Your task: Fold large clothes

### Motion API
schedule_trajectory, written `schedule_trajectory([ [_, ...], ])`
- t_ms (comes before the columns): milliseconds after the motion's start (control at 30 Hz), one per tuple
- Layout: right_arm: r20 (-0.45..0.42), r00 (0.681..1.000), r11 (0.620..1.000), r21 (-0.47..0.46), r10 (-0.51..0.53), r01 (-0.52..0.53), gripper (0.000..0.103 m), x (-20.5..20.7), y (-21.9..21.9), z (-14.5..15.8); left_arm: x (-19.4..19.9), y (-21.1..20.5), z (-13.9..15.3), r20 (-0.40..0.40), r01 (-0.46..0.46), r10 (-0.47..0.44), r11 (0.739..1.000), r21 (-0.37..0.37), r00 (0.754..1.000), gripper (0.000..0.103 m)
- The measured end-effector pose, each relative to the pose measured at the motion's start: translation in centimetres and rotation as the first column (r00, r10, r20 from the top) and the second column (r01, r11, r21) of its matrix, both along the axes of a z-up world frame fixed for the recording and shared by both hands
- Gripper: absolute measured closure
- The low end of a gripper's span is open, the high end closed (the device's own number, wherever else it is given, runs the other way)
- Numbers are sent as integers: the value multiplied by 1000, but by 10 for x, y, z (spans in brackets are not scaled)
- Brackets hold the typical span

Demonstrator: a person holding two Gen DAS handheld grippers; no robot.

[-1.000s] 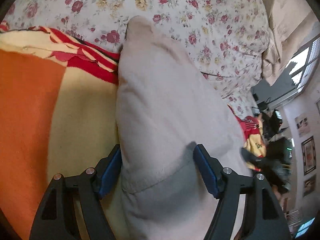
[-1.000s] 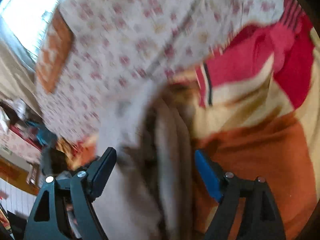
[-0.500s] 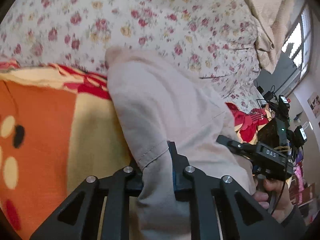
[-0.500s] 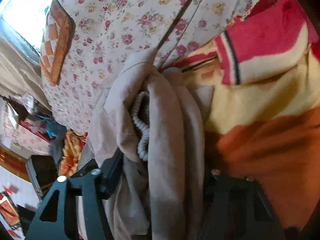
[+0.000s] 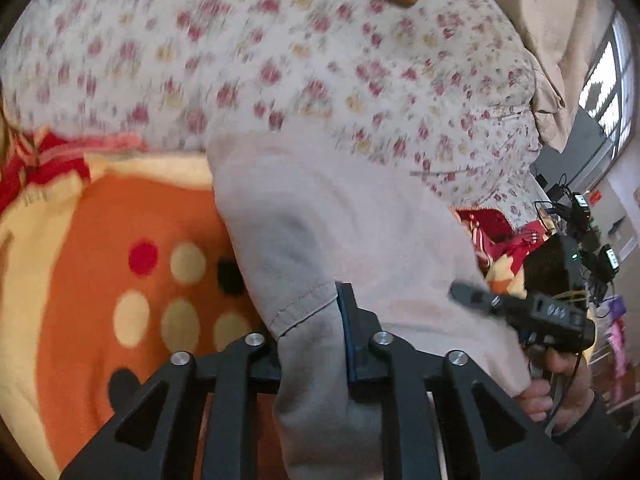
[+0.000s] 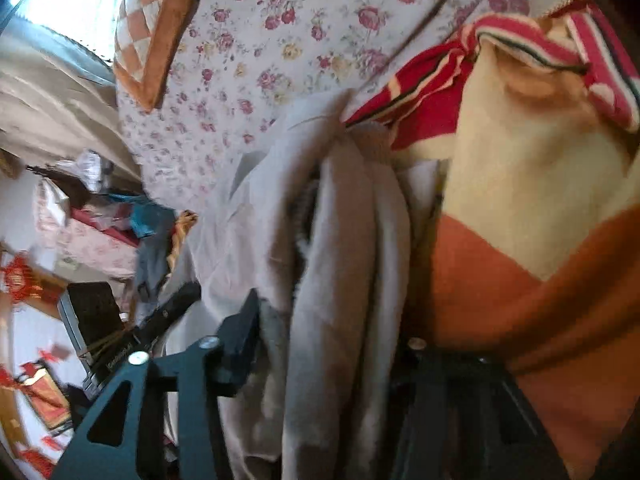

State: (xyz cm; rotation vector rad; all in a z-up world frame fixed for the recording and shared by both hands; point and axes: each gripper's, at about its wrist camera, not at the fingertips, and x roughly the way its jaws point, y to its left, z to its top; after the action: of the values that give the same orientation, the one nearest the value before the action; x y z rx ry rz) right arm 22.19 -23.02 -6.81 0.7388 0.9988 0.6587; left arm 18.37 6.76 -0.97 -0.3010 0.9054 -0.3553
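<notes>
Beige garment (image 5: 340,240) is what's being folded here, looks like trousers or a heavy shirt, hard to say which. It lies lengthwise on an orange blanket (image 5: 80,280) with cream and red dots, and its far end reaches up to a floral quilt (image 5: 280,60).

Left gripper (image 5: 312,344) is clenched on a stitched hem of the cloth, fabric pinched between the blue pads. Right gripper (image 6: 328,344) has a thick bunch of folds sitting between its fingers; the left finger (image 6: 240,332) presses against the bundle, the other one is mostly buried under cloth, so I'd call it grasping the bunch, though the contact on that side is hidden.

My read: both near corners are in hand and the fold is about to be carried over, so this is fairly early in the job. Next move probably needs both hands lifting together and taking the edge toward the far end, keeping it level so the layers don't slide apart. The right-side bunch looks messy, so it could sag.

Room-wise: it's a bed, a checked orange cushion (image 6: 152,28) on the quilt, a window (image 5: 608,92) off to one side, cluttered stuff and red decorations in the background.
</notes>
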Motion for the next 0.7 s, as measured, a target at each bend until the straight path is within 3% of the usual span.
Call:
schedule_trajectory([
  [133, -17, 998, 998, 6, -64, 64, 42, -3, -29, 0, -4, 0, -17, -16, -7, 7, 999, -40, 1000, 81],
  [200, -19, 990, 990, -27, -142, 142, 42, -8, -48, 5, -5, 0, -17, -13, -17, 17, 999, -27, 1000, 80],
  [300, 8, 966, 963, -84, -257, 256, 42, -21, -84, 15, -5, 7, -21, -37, -41, 38, 996, -73, 999, 80],
  [367, 54, 948, 934, -162, -312, 317, 42, -32, -104, 26, -4, 9, -22, -48, -54, 50, 994, -90, 998, 80],
  [433, 93, 962, 916, -295, -257, 273, 42, -38, -112, 34, -5, 9, -23, -48, -61, 57, 994, -91, 997, 80],
  [467, 92, 977, 885, -413, -194, 215, 42, -35, -109, 34, -5, 8, -22, -48, -63, 59, 994, -89, 997, 80],
  [500, 93, 987, 801, -576, -129, 159, 44, -32, -105, 30, -6, 8, -21, -47, -63, 59, 994, -86, 997, 80],
  [533, 78, 995, 631, -769, -63, 100, 50, -29, -104, 18, -7, 8, -21, -46, -64, 60, 994, -83, 997, 80],
  [567, 98, 995, 591, -803, -2, 80, 49, -30, -113, 15, -7, 8, -20, -45, -64, 60, 995, -81, 997, 80],
  [600, 112, 993, 606, -788, -25, 105, 48, -30, -134, 16, -7, 8, -20, -45, -64, 60, 995, -81, 997, 80],
  [633, 101, 991, 568, -812, -87, 132, 47, -27, -152, 14, -7, 8, -20, -46, -64, 60, 995, -81, 997, 80],
  [667, 116, 976, 497, -846, -185, 194, 46, -25, -182, 14, -7, 8, -20, -46, -65, 62, 994, -82, 997, 80],
  [700, 129, 958, 402, -887, -257, 227, 45, -24, -208, 13, -7, 9, -20, -46, -68, 64, 994, -85, 997, 79],
])
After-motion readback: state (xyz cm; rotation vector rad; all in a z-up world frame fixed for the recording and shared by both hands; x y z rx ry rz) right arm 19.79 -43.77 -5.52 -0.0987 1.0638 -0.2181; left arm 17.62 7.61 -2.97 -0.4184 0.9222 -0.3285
